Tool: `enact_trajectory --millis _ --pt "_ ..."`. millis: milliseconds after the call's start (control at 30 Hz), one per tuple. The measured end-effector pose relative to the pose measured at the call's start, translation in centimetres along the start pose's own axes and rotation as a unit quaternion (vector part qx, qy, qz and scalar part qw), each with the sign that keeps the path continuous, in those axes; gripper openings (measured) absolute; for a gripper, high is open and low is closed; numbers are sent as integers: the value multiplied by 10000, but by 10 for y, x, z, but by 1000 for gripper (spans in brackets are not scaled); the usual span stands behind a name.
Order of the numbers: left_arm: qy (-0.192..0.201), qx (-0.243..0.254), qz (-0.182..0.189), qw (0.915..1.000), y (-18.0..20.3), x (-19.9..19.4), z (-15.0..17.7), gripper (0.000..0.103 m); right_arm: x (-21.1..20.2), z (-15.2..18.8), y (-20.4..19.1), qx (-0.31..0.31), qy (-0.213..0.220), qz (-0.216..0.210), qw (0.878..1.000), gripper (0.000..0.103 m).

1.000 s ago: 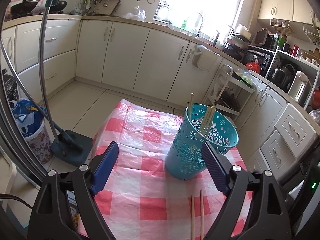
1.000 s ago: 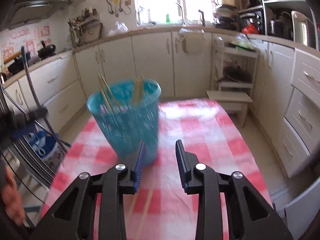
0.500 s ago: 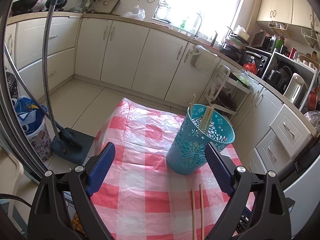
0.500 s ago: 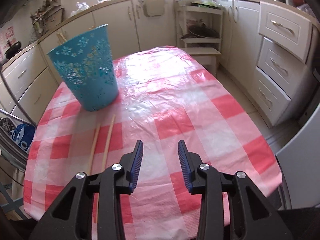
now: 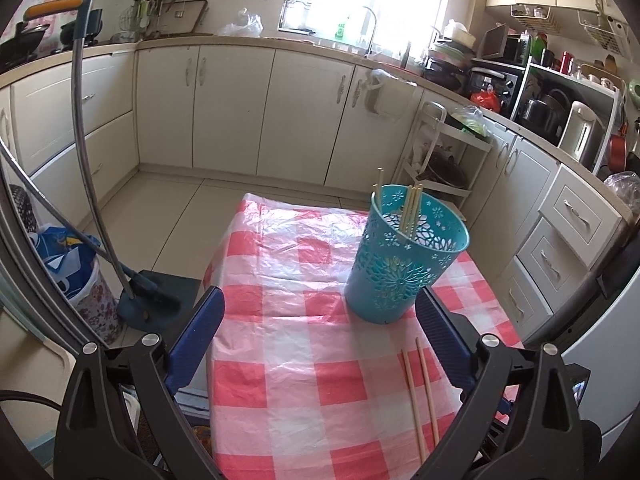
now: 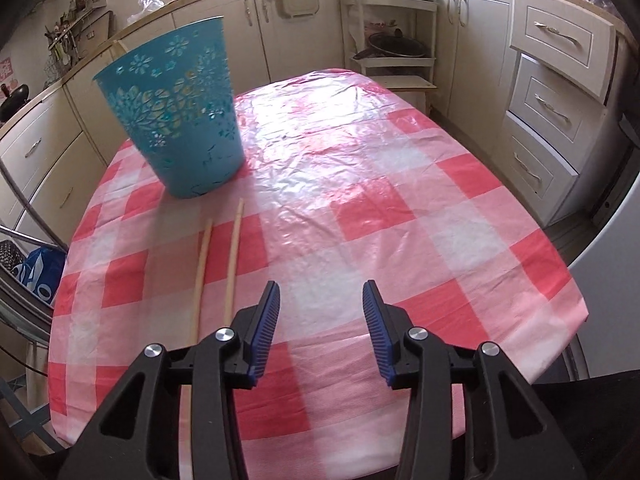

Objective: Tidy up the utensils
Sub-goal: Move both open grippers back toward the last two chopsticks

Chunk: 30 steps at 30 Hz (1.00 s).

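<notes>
A table covered with a red-and-white checked plastic cloth [image 5: 304,364] is seen in a kitchen lined with cream cabinets [image 5: 232,108]. At the far left of the left wrist view, a long-handled dustpan [image 5: 148,300] is noted on the floor beside a patterned bin [image 5: 84,280]. The left gripper [image 5: 320,336] is held above the near edge of the table; its jaws are opening, are spread wide, and nothing is found between them. Further right, a teal perforated holder [image 5: 400,268] stands upright on the cloth, with several wooden chopsticks [image 5: 412,210] leaning inside it. Two loose chopsticks [image 5: 420,396] are observed lying side by side on the cloth, just in front of the holder and apart from it. In the right wrist view, the same loose pair [image 6: 216,264] is recorded to the left of the right gripper [image 6: 320,312], whose jaws are opening, stand partly apart over bare cloth and hold nothing. Drawers [image 6: 552,92] are seen at the right edge.
</notes>
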State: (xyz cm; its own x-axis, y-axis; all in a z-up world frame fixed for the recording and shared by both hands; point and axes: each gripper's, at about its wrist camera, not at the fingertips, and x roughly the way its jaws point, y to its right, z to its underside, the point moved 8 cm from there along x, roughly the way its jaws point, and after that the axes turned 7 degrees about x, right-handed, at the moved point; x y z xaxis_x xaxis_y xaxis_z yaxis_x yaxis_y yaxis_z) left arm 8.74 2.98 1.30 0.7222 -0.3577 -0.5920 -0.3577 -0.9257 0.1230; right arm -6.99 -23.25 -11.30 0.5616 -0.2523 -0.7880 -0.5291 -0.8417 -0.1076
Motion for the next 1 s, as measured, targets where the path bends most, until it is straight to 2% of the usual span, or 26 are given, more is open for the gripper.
enact_trajectory --millis 333,500,600,733,900,1000 --pt "-384 184 -239 9988 -11 19 18 93 -13 7 -9 -237 96 -234 9994 49" --pt "-874 235 -243 9956 -16 45 51 93 -22 4 -2 -207 186 -461 9985 49" --pt "-1201 8 -119 9927 -23 56 74 93 -28 4 1 -263 259 -648 9972 49" --pt "-1395 -149 -172 9900 -26 59 101 93 -30 15 0 -461 236 -903 9946 49" --pt "-1630 -347 -22 9860 -7 62 136 93 -28 24 0 -631 125 -1261 9899 49" --pt "-1722 -224 38 9848 14 66 152 93 -24 24 0 -611 -13 -1365 9888 49"
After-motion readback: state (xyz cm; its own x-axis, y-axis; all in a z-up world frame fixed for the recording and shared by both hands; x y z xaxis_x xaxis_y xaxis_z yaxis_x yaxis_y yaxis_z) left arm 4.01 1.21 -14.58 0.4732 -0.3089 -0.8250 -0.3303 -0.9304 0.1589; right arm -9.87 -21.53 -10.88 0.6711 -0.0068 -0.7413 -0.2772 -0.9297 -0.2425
